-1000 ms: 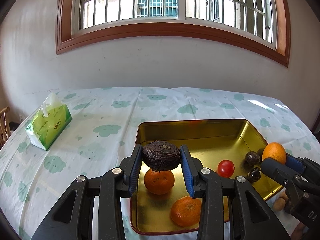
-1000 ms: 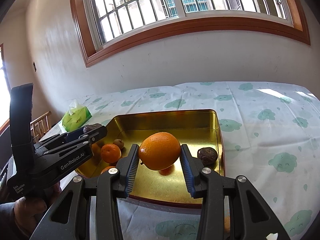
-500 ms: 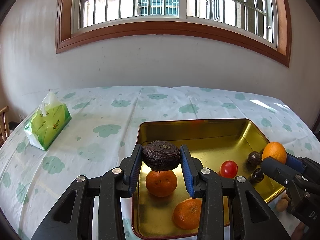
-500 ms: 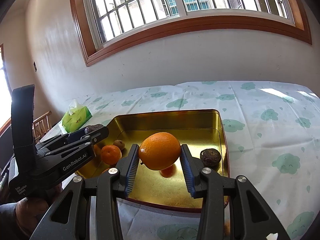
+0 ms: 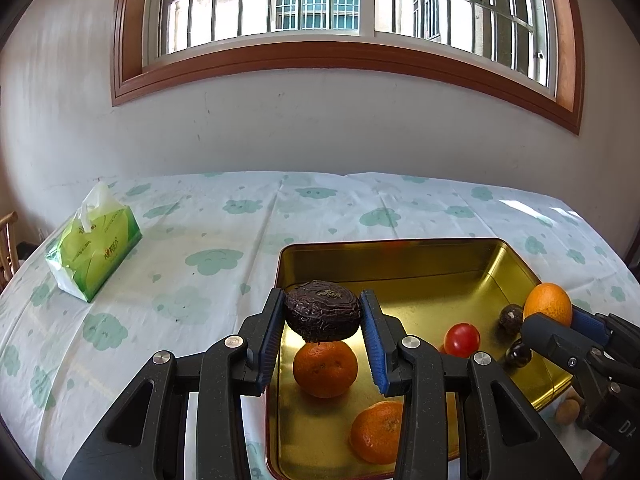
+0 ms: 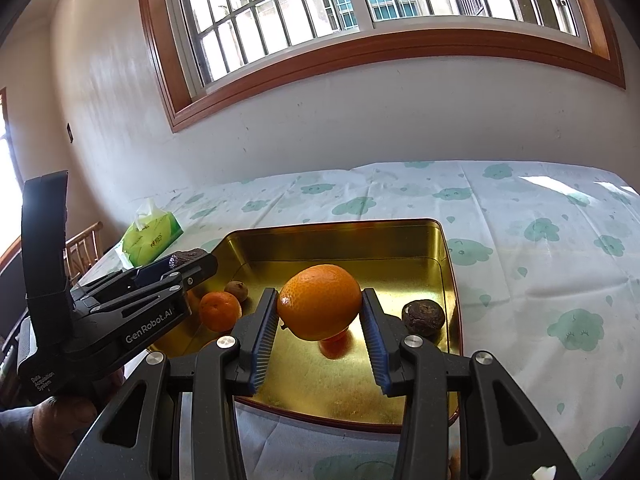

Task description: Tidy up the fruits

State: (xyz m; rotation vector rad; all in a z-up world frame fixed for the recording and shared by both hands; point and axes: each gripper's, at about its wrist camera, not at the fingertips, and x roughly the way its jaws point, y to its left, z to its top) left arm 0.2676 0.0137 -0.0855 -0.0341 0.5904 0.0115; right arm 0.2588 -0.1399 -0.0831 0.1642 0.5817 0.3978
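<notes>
My left gripper (image 5: pixel 322 314) is shut on a dark wrinkled passion fruit (image 5: pixel 322 310) and holds it above the near left part of the gold tray (image 5: pixel 384 250). My right gripper (image 6: pixel 320 304) is shut on a large orange (image 6: pixel 319 300) above the tray's (image 6: pixel 336 228) near side. In the tray lie two tangerines (image 5: pixel 325 368) (image 5: pixel 376 431), a red tomato (image 5: pixel 461 339) and two small dark fruits (image 5: pixel 511 319) (image 5: pixel 518 354). The right wrist view shows a tangerine (image 6: pixel 220 310), a small brown fruit (image 6: pixel 237 290) and a dark passion fruit (image 6: pixel 423 316) in the tray.
A green tissue pack (image 5: pixel 94 254) lies on the cloud-print tablecloth (image 5: pixel 192 280) at the left. A wooden chair (image 6: pixel 82 250) stands past the table's left edge. The wall and window are behind the table. A small brown fruit (image 5: pixel 567 411) lies beside the tray.
Both grippers have kept hold of their fruits. The views have shifted slightly; the tray fruits sit a little lower and nearer in the left wrist view.
</notes>
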